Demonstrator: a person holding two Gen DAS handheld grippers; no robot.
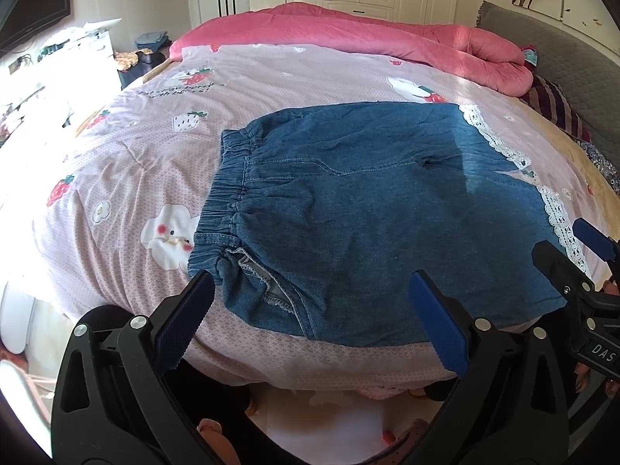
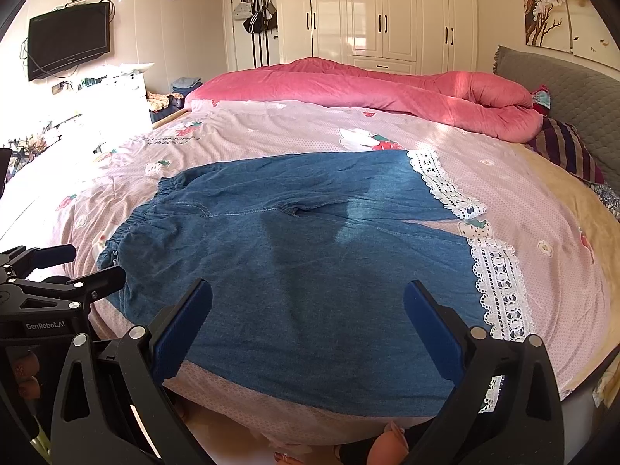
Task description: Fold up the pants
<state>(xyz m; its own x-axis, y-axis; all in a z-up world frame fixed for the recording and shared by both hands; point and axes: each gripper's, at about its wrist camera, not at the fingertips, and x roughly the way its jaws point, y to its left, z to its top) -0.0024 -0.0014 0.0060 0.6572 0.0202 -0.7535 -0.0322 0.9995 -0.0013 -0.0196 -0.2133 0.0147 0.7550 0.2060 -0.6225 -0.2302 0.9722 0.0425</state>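
Blue denim pants lie spread flat on the bed, filling the centre of both views, the gathered elastic waistband at centre left and the legs running toward the right of the frame. White lace trim edges both leg ends at right; the two legs part slightly there, showing a wedge of bedspread between them. Bedspread: pale pink, printed with strawberries and white cartoon figures. A pink quilt lies bunched along the far side of the bed, upper centre, and a striped pillow sits against a grey headboard at upper right. White wardrobe doors stand in the upper centre, a dark television hangs at upper left. Left gripper, lower frame: blue pads set wide apart, holding nothing, poised above the near edge of the pants by the waistband. Right gripper, lower frame: likewise spread wide and empty, above the near leg.
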